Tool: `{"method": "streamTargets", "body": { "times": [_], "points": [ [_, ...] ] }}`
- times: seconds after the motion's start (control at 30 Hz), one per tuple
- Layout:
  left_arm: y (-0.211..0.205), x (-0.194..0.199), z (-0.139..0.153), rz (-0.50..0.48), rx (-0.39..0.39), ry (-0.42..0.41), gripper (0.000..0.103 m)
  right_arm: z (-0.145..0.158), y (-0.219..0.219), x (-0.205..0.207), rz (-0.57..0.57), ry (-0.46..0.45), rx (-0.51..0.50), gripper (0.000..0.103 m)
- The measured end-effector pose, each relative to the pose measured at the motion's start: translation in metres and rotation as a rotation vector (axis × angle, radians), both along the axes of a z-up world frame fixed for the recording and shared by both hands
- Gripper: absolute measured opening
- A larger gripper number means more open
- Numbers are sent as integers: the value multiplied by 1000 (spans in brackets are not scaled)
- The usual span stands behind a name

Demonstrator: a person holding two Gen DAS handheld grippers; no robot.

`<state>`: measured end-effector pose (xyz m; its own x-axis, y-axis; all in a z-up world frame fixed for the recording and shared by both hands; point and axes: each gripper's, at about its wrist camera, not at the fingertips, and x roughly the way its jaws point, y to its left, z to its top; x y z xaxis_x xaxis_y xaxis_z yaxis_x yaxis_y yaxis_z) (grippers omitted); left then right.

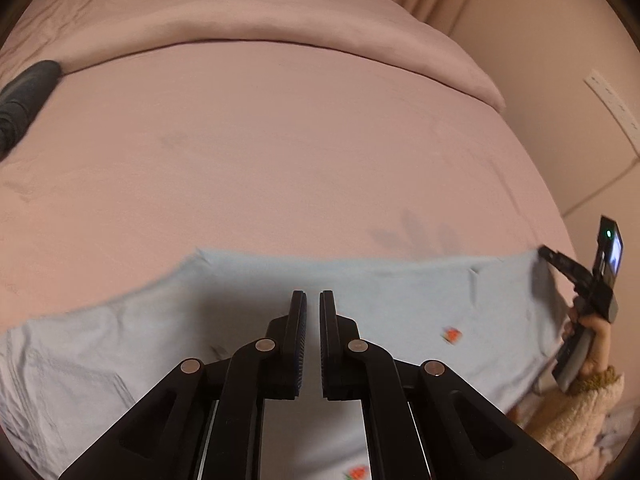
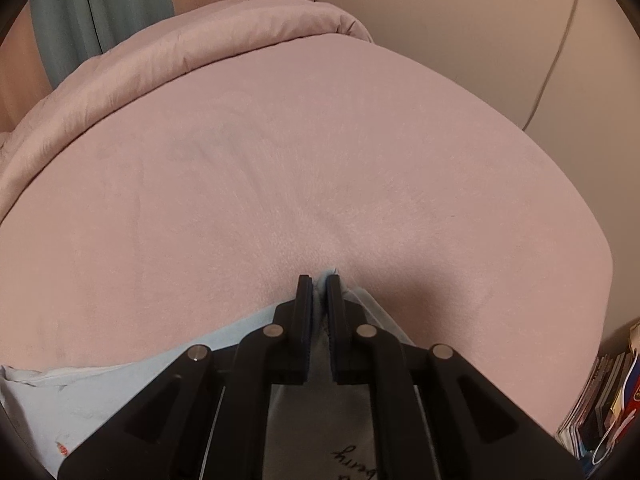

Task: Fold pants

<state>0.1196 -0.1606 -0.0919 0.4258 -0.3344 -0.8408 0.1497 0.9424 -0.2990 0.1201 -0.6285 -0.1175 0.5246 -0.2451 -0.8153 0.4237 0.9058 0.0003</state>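
Note:
Light blue pants [image 1: 380,300] with small red prints lie spread across the near part of a pink bed. My left gripper [image 1: 313,300] hovers over the cloth, its jaws close together with a narrow gap and nothing between them. My right gripper [image 2: 319,286] is shut on a corner of the pants [image 2: 120,384], with blue cloth pinched between its pads. It also shows in the left wrist view [image 1: 546,252], at the cloth's right edge, held by a hand in a fleecy sleeve.
A rolled pink duvet [image 1: 260,12] lies along the far side of the bed sheet [image 1: 280,140]. A dark garment [image 1: 24,100] lies at the far left. A wall and cable are on the right; stacked books [image 2: 604,396] stand beside the bed.

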Motion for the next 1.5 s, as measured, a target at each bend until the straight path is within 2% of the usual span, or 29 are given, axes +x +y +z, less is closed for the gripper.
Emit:
{"method": "streamTargets", "body": {
  "times": [0.07, 0.1, 0.13, 0.17, 0.2, 0.27, 0.37, 0.43, 0.47, 0.5, 0.53, 0.6, 0.7, 0.77, 0.8, 0.87, 0.9, 0.93, 1.13, 1.23, 1.3, 1.33, 1.5],
  "points": [
    [-7, -9, 1, -37, -23, 14, 2, 12, 3, -10, -2, -18, -1, 11],
    [-15, -12, -1, -58, -30, 23, 6, 20, 5, -19, 4, -38, -6, 16],
    [-22, -16, -3, -70, -35, 29, 10, 28, 6, -27, 6, -56, -7, 31],
    [-27, -20, -6, -85, -37, 37, 22, 36, 6, -38, -4, -75, -4, 41],
    [-33, -25, -9, -102, -44, 49, 34, 44, 1, -52, -32, -98, 10, 55],
    [-42, -35, -16, -140, -57, 70, 43, 49, -9, -73, -75, -124, 48, 54],
    [-56, -45, -24, -188, -71, 96, 43, 47, -35, -110, -173, -145, 154, 55],
    [-63, -48, -28, -207, -69, 101, 43, 40, -48, -131, -222, -142, 200, 48],
    [-67, -48, -32, -215, -68, 104, 43, 38, -50, -139, -230, -139, 212, 44],
    [-70, -48, -36, -219, -67, 111, 43, 36, -51, -146, -225, -139, 227, 36],
    [-73, -46, -42, -223, -67, 129, 43, 35, -51, -150, -221, -145, 240, 33],
    [-76, -43, -57, -214, -60, 168, 43, 32, -50, -154, -195, -174, 299, 32],
    [-80, -48, -61, -211, -36, 133, 43, 26, -46, -146, -165, -181, 347, 34],
    [-84, -52, -59, -224, -15, 122, 43, 16, -42, -135, -147, -158, 349, 34],
    [-84, -52, -58, -224, -11, 120, 43, 11, -39, -129, -148, -132, 340, 31],
    [-86, -52, -59, -224, -11, 118, 43, 3, -32, -121, -148, -88, 272, 9],
    [-86, -53, -59, -222, -13, 118, 43, 2, -26, -119, -154, -88, 218, 9],
    [-85, -53, -60, -221, -14, 119, 43, 2, -23, -119, -156, -86, 208, 8],
    [-83, -49, -62, -218, -19, 127, 43, 29, -23, -134, -197, -173, 210, 7],
    [-78, -50, -59, -224, -11, 120, 43, 16, -28, -135, -209, -139, 223, 7],
    [-78, -51, -59, -232, -7, 114, 43, -8, -31, -127, -224, -80, 242, 7],
    [-80, -52, -59, -233, -8, 112, 43, -13, -30, -123, -226, -83, 246, 8],
    [-73, -53, -54, -229, -31, 129, 43, -9, -23, -114, -227, -66, 230, 9]
  ]
}}
